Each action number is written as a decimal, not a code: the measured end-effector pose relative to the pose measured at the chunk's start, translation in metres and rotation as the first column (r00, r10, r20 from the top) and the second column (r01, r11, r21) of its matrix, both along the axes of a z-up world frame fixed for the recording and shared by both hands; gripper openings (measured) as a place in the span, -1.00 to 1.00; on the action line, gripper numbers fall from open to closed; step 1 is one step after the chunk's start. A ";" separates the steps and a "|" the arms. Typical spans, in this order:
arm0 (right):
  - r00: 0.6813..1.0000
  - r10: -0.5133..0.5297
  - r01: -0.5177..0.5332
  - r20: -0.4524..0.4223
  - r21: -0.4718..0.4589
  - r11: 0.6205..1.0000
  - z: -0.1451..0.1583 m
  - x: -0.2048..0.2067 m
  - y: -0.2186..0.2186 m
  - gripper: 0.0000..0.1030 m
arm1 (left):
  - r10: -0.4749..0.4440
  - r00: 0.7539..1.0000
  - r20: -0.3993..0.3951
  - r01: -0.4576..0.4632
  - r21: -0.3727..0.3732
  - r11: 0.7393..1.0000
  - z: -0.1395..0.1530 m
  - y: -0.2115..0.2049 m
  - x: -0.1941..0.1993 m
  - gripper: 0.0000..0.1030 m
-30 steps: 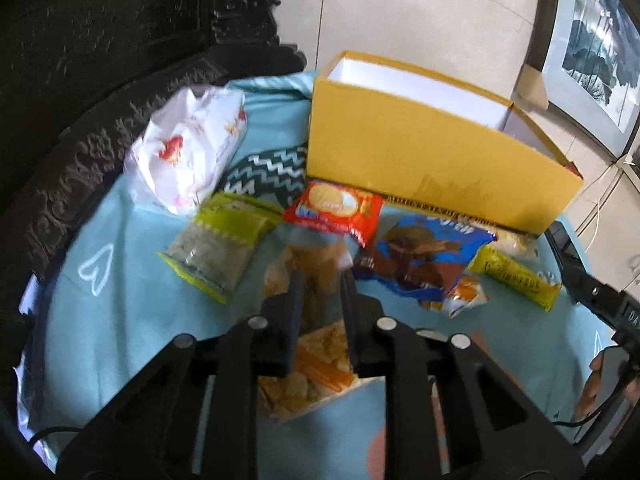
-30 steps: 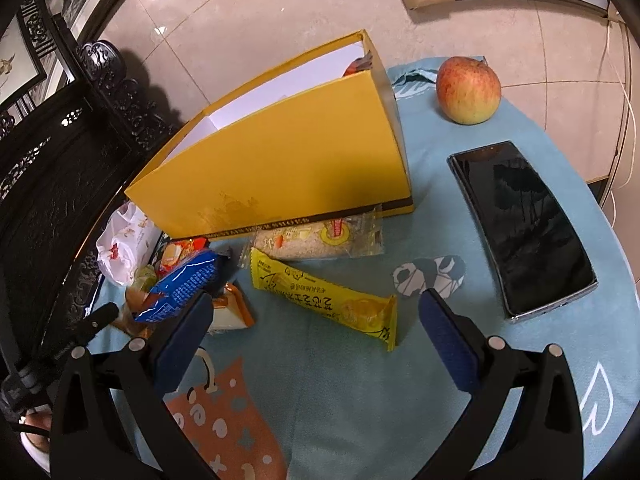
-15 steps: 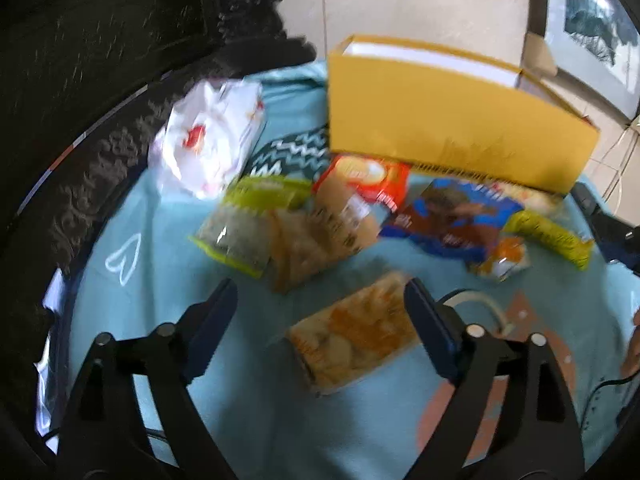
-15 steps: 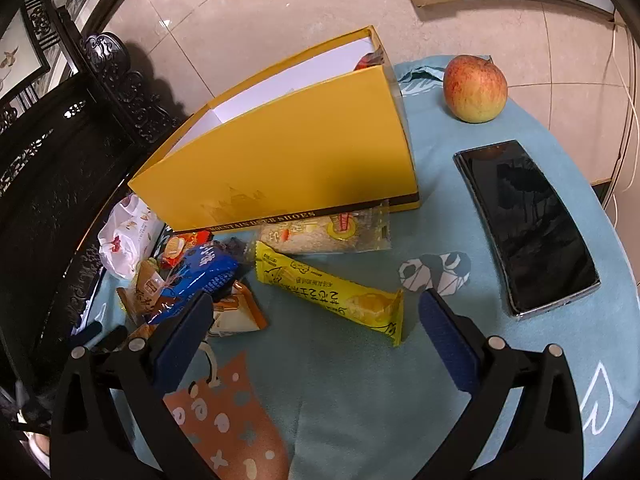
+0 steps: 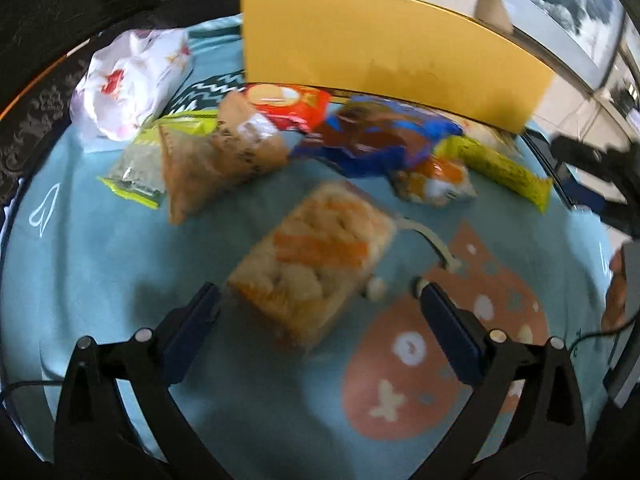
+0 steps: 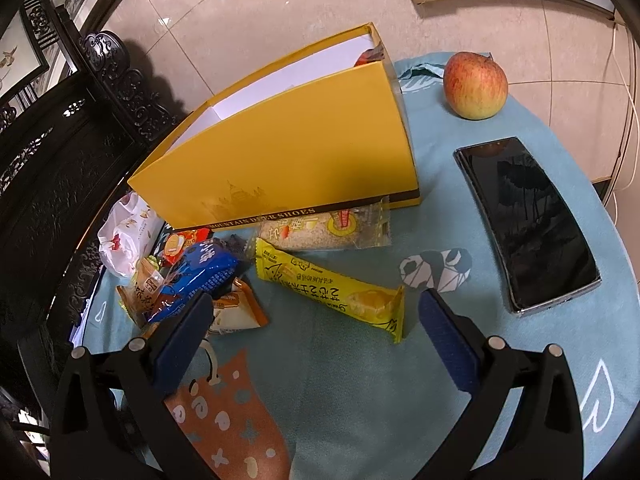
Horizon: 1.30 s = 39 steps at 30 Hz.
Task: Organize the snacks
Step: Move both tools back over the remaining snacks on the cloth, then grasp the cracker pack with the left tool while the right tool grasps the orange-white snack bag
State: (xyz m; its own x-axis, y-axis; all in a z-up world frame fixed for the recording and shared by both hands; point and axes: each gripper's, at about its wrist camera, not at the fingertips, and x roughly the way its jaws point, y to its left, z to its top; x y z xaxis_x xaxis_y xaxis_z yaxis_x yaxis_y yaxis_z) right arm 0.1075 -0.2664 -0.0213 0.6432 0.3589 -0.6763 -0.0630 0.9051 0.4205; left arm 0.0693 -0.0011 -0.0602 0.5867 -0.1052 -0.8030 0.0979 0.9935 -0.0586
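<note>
Snacks: wrapped packets lie loose on a round counter (image 6: 320,400) under a pale blue patterned cloth, clustered along the front of an upright yellow box (image 6: 288,160), among them a yellow bar (image 6: 328,288), a blue packet (image 6: 196,276), a clear cracker pack (image 5: 316,264) and a white bag (image 5: 128,80). Left hand-held gripper (image 5: 316,308) spread wide, holding nothing, the cracker pack lying between its tips; right hand-held gripper (image 6: 312,316) likewise wide open and empty, poised near the yellow bar. Surroundings: apple (image 6: 475,85) and dark phone (image 6: 528,220) on the cloth to the right, beige tiled floor, carved dark wooden furniture, framed pictures on the wall.
</note>
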 end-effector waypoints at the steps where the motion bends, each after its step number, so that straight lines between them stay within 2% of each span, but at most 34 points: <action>1: 1.000 -0.001 0.001 -0.001 -0.003 1.000 -0.001 0.000 0.001 0.97 | -0.005 1.000 0.012 0.005 0.004 1.000 0.001 -0.003 -0.001 0.96; 5: 1.000 0.007 -0.007 -0.004 -0.001 1.000 -0.001 0.001 0.001 0.97 | 0.013 1.000 0.027 -0.013 0.032 0.999 0.006 -0.002 0.001 0.96; 10: 1.000 0.016 -0.016 -0.012 -0.003 1.000 -0.002 0.001 0.003 0.97 | 0.004 0.991 0.131 -0.030 0.198 0.980 0.025 0.002 0.004 0.96; 13: 0.999 0.028 -0.028 -0.016 -0.012 1.000 -0.002 0.001 0.006 0.97 | -0.016 0.994 0.109 -0.006 0.195 0.981 0.021 0.000 0.011 0.96; 18: 0.999 0.050 -0.050 -0.017 -0.028 0.998 -0.002 0.001 0.010 0.97 | -0.060 0.996 0.058 0.048 0.200 0.979 -0.001 -0.018 0.019 0.96; 19: 0.998 0.056 -0.056 -0.015 -0.040 0.998 -0.002 0.000 0.012 0.97 | -0.071 0.995 0.072 0.056 0.194 0.979 -0.002 -0.020 0.017 0.83; 21: 0.998 0.068 -0.068 -0.006 -0.062 0.996 -0.002 0.000 0.016 0.97 | -0.113 0.992 0.057 0.104 0.136 0.985 0.001 -0.021 0.017 0.12; 22: 0.997 0.080 -0.079 0.001 -0.081 0.994 -0.002 -0.001 0.019 0.97 | -0.120 0.992 0.040 0.116 0.106 0.988 0.004 -0.021 0.019 -0.08; 24: 0.994 0.112 -0.109 0.017 -0.126 0.986 -0.002 -0.003 0.027 0.97 | -0.096 0.993 0.064 0.087 0.138 0.987 0.008 -0.023 0.017 -0.09; 28: 0.973 0.221 -0.204 0.064 -0.209 0.956 -0.003 -0.010 0.050 0.97 | -0.084 0.994 0.072 0.077 0.095 0.992 0.009 -0.018 0.016 -0.09; 31: 0.952 0.291 -0.257 0.094 -0.268 0.928 -0.003 -0.013 0.068 0.97 | -0.078 0.993 0.087 0.068 0.105 0.992 0.008 -0.013 0.017 -0.09; 34: 0.939 0.333 -0.287 0.086 -0.336 0.897 -0.004 -0.007 0.087 0.97 | -0.081 0.993 0.082 0.075 0.075 0.994 0.005 -0.010 0.020 -0.09; 36: 0.935 0.350 -0.313 0.052 -0.339 0.887 -0.010 0.002 0.095 0.97 | -0.085 0.993 0.085 0.079 0.069 0.994 0.003 -0.009 0.020 -0.09; 38: 0.932 0.361 -0.333 0.014 -0.355 0.874 -0.018 0.013 0.108 0.75 | -0.087 0.992 0.086 0.082 0.063 0.995 0.003 -0.008 0.019 -0.08; 39: 0.924 0.381 -0.364 -0.023 -0.354 0.862 -0.024 0.020 0.115 0.37 | -0.087 0.992 0.086 0.082 0.058 0.995 0.002 -0.008 0.018 -0.08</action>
